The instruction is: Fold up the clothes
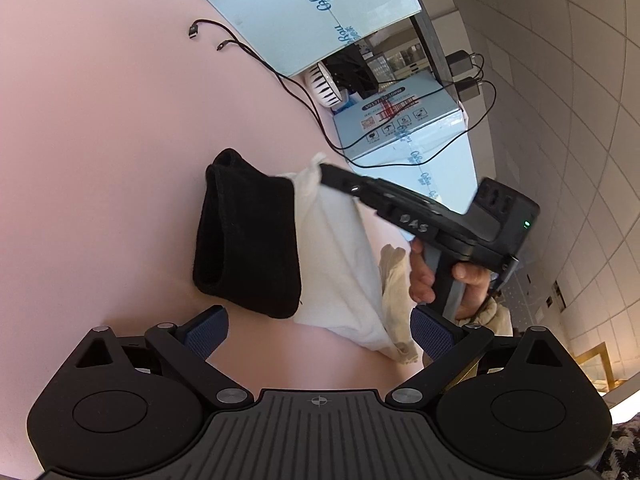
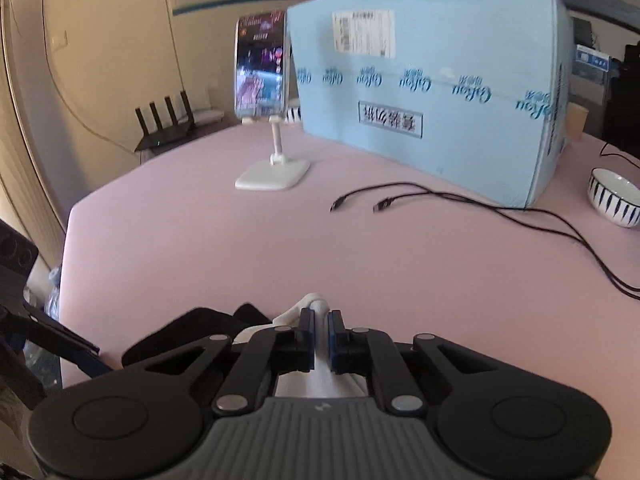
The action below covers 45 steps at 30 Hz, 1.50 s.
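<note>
A white garment (image 1: 340, 256) lies on the pink table (image 1: 100, 160), with a folded black garment (image 1: 248, 236) beside and partly over it. My left gripper (image 1: 318, 330) is open and empty, just short of both garments. My right gripper (image 2: 321, 334) is shut on an edge of the white garment (image 2: 314, 304), lifted a little over the table. In the left wrist view the right gripper (image 1: 324, 170) shows with its tip pinching the white cloth's far corner. The black garment (image 2: 192, 328) lies to the left of the right gripper's fingers.
A large light-blue box (image 2: 432, 92) stands at the back of the table, with a second one (image 1: 404, 128) nearby. A phone on a white stand (image 2: 272, 168), two loose black cables (image 2: 400, 196) and a striped bowl (image 2: 616, 200) are also on the table.
</note>
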Each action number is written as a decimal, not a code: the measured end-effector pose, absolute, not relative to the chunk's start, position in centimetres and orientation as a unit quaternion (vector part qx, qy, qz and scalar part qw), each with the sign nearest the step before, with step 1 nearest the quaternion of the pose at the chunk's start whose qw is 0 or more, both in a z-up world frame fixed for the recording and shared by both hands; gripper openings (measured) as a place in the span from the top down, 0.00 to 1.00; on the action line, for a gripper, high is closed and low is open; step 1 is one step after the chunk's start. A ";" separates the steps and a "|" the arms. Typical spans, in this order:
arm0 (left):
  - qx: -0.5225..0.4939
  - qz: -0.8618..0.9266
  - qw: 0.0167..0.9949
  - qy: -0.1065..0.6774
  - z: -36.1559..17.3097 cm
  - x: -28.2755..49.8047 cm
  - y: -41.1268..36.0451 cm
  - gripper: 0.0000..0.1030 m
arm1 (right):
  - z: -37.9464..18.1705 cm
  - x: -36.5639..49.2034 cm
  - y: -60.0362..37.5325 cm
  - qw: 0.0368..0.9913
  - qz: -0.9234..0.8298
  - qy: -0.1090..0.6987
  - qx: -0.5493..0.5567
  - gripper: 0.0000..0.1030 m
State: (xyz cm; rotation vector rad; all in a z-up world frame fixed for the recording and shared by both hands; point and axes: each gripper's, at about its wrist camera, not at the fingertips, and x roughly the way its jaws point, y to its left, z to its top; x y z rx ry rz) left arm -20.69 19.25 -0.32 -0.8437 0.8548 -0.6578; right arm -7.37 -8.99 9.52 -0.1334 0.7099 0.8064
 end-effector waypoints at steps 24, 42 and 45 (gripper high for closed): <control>-0.408 -0.262 0.790 0.377 1.0 -11.9 13.3 0.04 | 7.2 -11.7 -18.7 0.866 0.250 0.406 0.153 0.42; -0.360 -0.276 0.817 0.356 5.9 -11.9 7.3 0.06 | 5.3 -15.3 -26.8 0.839 0.247 0.310 0.373 0.37; -0.348 -0.299 0.803 0.380 5.7 -10.5 4.3 0.06 | 6.1 -19.2 -30.4 0.822 0.271 0.271 0.421 0.32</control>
